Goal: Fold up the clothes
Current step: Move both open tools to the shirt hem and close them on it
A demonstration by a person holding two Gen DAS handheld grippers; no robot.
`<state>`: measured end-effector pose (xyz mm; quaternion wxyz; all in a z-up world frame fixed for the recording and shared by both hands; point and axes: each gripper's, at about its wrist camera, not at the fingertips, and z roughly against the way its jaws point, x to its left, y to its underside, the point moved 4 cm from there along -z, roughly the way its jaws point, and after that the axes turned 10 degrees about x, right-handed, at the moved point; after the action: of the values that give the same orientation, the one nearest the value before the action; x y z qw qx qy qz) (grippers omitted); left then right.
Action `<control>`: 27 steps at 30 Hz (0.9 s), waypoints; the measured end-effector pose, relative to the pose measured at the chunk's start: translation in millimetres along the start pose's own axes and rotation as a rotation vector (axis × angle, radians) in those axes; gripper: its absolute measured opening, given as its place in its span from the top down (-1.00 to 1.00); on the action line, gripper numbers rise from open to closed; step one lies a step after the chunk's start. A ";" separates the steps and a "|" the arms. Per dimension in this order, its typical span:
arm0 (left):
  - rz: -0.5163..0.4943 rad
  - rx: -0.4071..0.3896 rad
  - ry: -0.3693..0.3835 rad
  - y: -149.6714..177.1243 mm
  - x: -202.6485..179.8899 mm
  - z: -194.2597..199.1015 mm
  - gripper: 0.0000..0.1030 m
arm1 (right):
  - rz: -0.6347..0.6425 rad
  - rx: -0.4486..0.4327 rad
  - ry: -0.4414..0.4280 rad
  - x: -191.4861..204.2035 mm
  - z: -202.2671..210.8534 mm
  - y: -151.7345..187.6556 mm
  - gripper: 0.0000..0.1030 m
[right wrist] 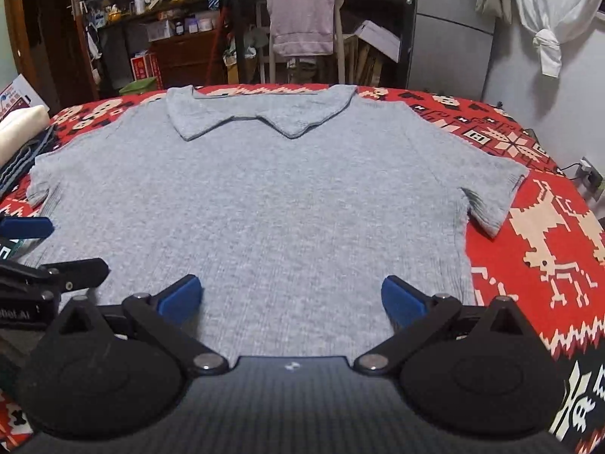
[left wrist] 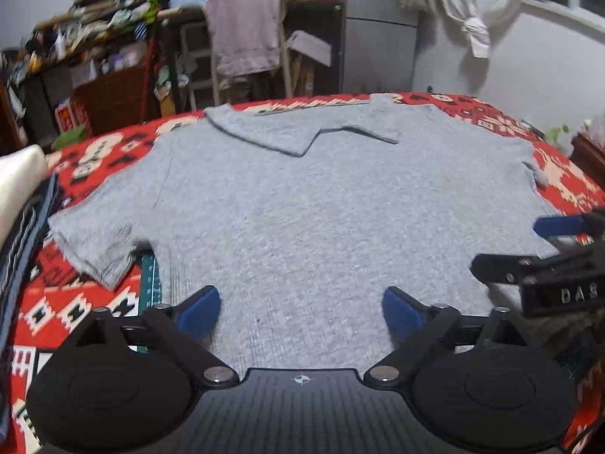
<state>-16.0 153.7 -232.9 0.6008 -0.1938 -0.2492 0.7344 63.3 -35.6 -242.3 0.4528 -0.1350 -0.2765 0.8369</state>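
A grey knitted polo shirt (left wrist: 302, 208) (right wrist: 257, 196) lies spread flat, front up, on a red patterned cloth (left wrist: 68, 314) (right wrist: 537, 234), its collar (right wrist: 242, 117) at the far side and the hem nearest me. My left gripper (left wrist: 301, 308) stands open over the hem's left part, nothing between its blue pads (left wrist: 200, 312). My right gripper (right wrist: 289, 299) is open over the hem's right part, also empty. Each gripper shows at the edge of the other's view: the right one (left wrist: 559, 242) and the left one (right wrist: 41, 249). Both short sleeves (left wrist: 94, 242) (right wrist: 491, 196) lie spread outward.
Folded dark striped fabric (left wrist: 22, 234) and a white bundle (right wrist: 22, 125) lie at the table's left edge. A green cutting mat (left wrist: 151, 276) peeks from under the shirt. Behind the table stand a chair draped with a pink towel (right wrist: 302, 15), cluttered shelves (left wrist: 106, 30) and a grey cabinet (right wrist: 450, 34).
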 end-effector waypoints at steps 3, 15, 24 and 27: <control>-0.009 0.013 0.001 -0.5 -0.8 -1.9 -0.99 | -0.004 -0.018 0.001 0.5 0.0 3.5 -0.99; -0.022 0.044 0.009 5.3 -1.7 4.3 -1.00 | -0.017 -0.007 0.001 -0.3 13.6 16.8 -0.99; -0.025 0.090 0.018 12.2 -7.0 11.5 -1.00 | -0.004 0.021 -0.012 -0.5 25.0 28.0 -0.99; -0.026 0.088 0.019 13.4 -7.4 12.1 -1.00 | -0.002 0.029 -0.016 -0.3 28.2 31.3 -0.99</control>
<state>-32.1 142.8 -231.3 0.6208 -0.1710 -0.2135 0.7347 28.6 -59.2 -237.8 0.4533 -0.1216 -0.2680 0.8413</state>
